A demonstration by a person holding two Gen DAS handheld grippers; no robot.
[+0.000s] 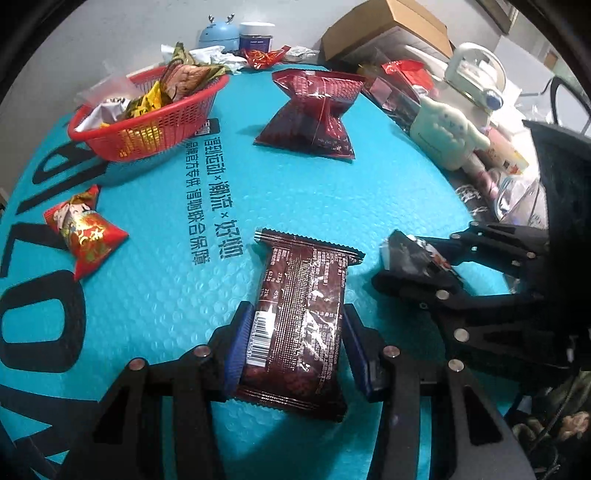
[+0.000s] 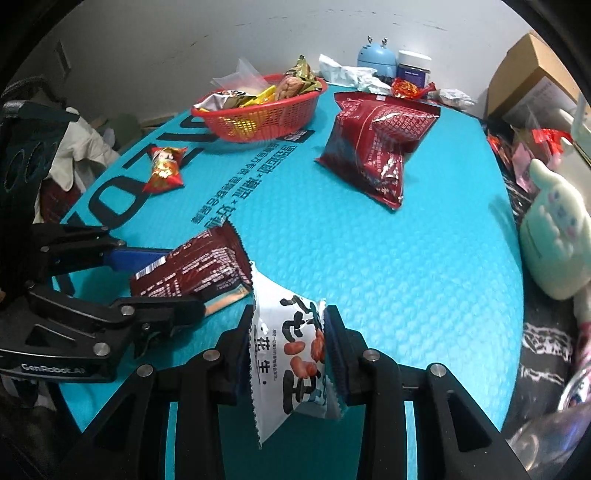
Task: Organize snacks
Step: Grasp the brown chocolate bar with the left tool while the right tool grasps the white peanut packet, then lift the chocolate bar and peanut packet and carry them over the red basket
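My left gripper (image 1: 295,332) is shut on a dark brown snack packet (image 1: 303,321), which also shows in the right wrist view (image 2: 199,266). My right gripper (image 2: 288,332) is shut on a white peanut packet (image 2: 295,354); it appears at the right of the left wrist view (image 1: 413,258). A red basket (image 1: 147,114) (image 2: 258,110) holding several snacks stands at the far left of the teal mat (image 1: 295,192). A large dark red bag (image 1: 314,114) (image 2: 373,144) lies at the far middle. A small red packet (image 1: 85,229) (image 2: 164,166) lies left.
A pale green plush toy (image 1: 447,136) (image 2: 554,240) sits at the mat's right edge among clutter. A blue deer-shaped gadget (image 1: 219,35), a white-lidded jar (image 1: 256,37) and wrappers stand behind the mat. A cardboard box (image 1: 388,29) is at the back right.
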